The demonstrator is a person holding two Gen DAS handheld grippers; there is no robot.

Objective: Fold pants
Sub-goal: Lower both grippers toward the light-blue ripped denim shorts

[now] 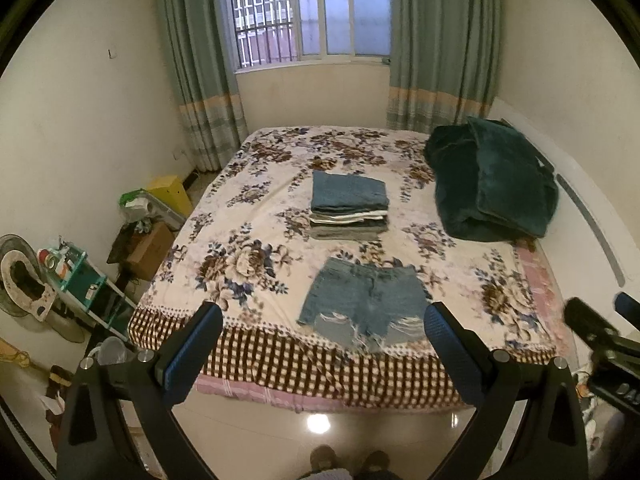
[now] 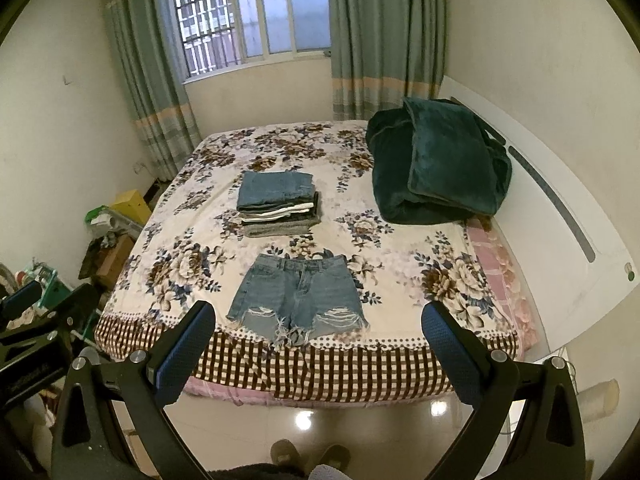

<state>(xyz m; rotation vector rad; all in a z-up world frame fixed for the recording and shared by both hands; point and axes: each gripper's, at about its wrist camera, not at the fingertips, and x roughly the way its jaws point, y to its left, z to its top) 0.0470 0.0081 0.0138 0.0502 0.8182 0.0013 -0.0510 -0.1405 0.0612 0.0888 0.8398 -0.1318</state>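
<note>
1. We see the denim shorts (image 2: 298, 296) spread flat near the front edge of the bed (image 2: 400, 248), waistband away from us, frayed hems at the checked border.
2. Our left gripper (image 1: 322, 330) hangs above the floor short of the bed, fingers spread wide, holding nothing.
3. Our right gripper (image 2: 318, 330) does likewise, fingers wide apart.
4. Behind the shorts sits a stack of folded clothes (image 2: 278, 204); a dark green blanket (image 2: 436, 164) lies to its right.
</note>
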